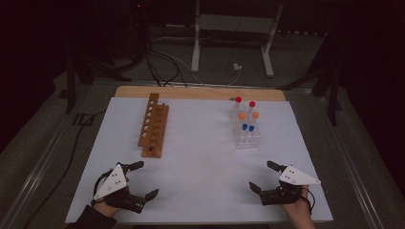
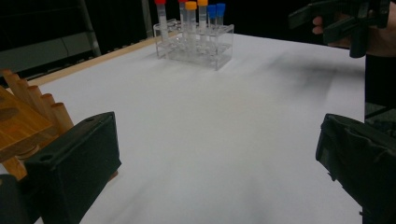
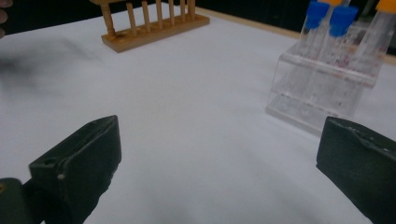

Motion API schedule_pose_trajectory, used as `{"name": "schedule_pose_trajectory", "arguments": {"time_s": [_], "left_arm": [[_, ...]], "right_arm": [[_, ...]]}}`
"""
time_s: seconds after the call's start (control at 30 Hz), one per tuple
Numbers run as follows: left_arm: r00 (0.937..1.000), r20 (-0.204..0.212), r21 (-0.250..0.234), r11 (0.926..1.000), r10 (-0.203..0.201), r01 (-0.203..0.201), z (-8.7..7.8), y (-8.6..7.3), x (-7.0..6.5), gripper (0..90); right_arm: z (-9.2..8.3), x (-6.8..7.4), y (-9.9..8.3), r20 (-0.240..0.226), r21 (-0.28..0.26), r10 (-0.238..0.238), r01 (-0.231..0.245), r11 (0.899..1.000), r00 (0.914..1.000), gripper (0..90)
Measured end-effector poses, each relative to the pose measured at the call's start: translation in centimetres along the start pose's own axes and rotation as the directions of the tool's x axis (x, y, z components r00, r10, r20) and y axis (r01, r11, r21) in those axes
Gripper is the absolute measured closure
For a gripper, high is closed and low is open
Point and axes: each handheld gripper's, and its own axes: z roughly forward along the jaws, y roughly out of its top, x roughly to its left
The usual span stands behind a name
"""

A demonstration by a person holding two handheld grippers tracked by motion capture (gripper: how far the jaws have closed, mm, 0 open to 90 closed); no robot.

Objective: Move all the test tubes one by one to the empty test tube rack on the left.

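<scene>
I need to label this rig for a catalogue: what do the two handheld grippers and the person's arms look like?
Each gripper, left gripper and right gripper, is black, with two blocky matte jaws and a pale grey three-cornered plate on top. A thin black cable loops beside each. A dark sleeve covers the left forearm; the right wrist looks bare.

The bench [image 1: 200,162] is covered with a white sheet, and a strip of bare wood shows along its far edge. Ahead of the left tool [image 1: 144,180] a wooden rack [image 1: 154,126] lies directly on the sheet, running lengthwise away from that tool, its row of holes empty. Ahead of the right tool [image 1: 267,176] stands a clear plastic rack [image 1: 247,137] holding upright tubes with red, orange and blue caps. The two racks sit well apart, with bare white sheet between them.
</scene>
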Motion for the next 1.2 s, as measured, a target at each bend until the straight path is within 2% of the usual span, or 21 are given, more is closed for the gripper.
{"name": "schedule_pose_trajectory", "arguments": {"time_s": [0.1, 0.2, 0.23, 0.27, 0.3, 0.53, 0.6, 0.73, 0.9, 1.03, 1.07, 1.2], "left_arm": [[1.0, 0.001, -0.009, 0.9999, -0.004, 0.004, -0.1, 0.1, 0.0, 0.4], [1.0, -0.004, -0.007, 1.0, -0.006, 0.006, -0.1, 0.0, 0.1, 0.4], [0.9999, -0.003, -0.008, 0.9999, -0.01, 0.01, -0.1, 0.0, 0.1, 0.4], [0.9998, -0.006, -0.01, 0.9998, -0.017, 0.017, -0.2, 0.0, 0.2, 0.4], [0.9998, -0.008, -0.01, 0.9998, -0.02, 0.02, -0.2, 0.0, 0.2, 0.4], [0.9995, -0.01, -0.015, 0.9994, -0.031, 0.031, -0.4, -0.1, 0.3, 0.4], [0.9994, -0.011, -0.015, 0.9993, -0.033, 0.033, -0.3, -0.1, 0.3, 0.4], [0.9993, -0.011, -0.013, 0.9993, -0.036, 0.036, -0.4, -0.1, 0.2, 0.4], [0.9991, -0.015, -0.012, 0.9992, -0.039, 0.038, -0.5, -0.1, 0.3, 0.4], [0.9992, -0.012, -0.012, 0.9992, -0.039, 0.038, -0.4, -0.1, 0.3, 0.4], [0.9992, -0.012, -0.011, 0.9992, -0.038, 0.038, -0.4, -0.1, 0.3, 0.4], [0.9992, -0.01, -0.012, 0.9992, -0.039, 0.039, -0.4, -0.1, 0.3, 0.4]], "right_arm": [[0.5, -0.1, -0.3, -0.01, 0.056, 0.015, -0.014, 0.998, 0.9998, 0.0], [0.7, -0.3, -0.3, -0.007, 0.077, 0.029, -0.029, 0.997, 0.9995, 0.0], [0.6, -0.4, -0.2, -0.015, 0.08, 0.054, -0.052, 0.995, 0.9985, 0.0], [0.6, -0.4, -0.2, -0.015, 0.08, 0.054, -0.052, 0.995, 0.9985, 0.0], [0.5, -0.5, 0.0, -0.029, 0.093, 0.092, -0.089, 0.992, 0.9953, 0.0], [0.4, -0.6, 0.5, -0.013, 0.106, 0.086, -0.085, 0.991, 0.9962, 0.0], [0.5, -0.8, 0.5, -0.003, 0.111, 0.097, -0.096, 0.989, 0.9953, 0.0], [0.1, -0.9, 0.9, -0.002, 0.082, 0.102, -0.101, 0.991, 0.9948, 0.0], [-0.3, -0.8, 1.8, 0.031, 0.069, 0.077, -0.079, 0.994, 0.9965, 0.0], [-0.9, -0.8, 3.0, 0.059, 0.025, 0.065, -0.066, 0.997, 0.9962, 0.0], [-1.2, -1.1, 3.5, 0.048, -0.007, 0.077, -0.077, 0.997, 0.9958, 0.0], [-1.7, -1.5, 4.5, 0.064, -0.026, 0.066, -0.064, 0.998, 0.9958, 0.0]]}}
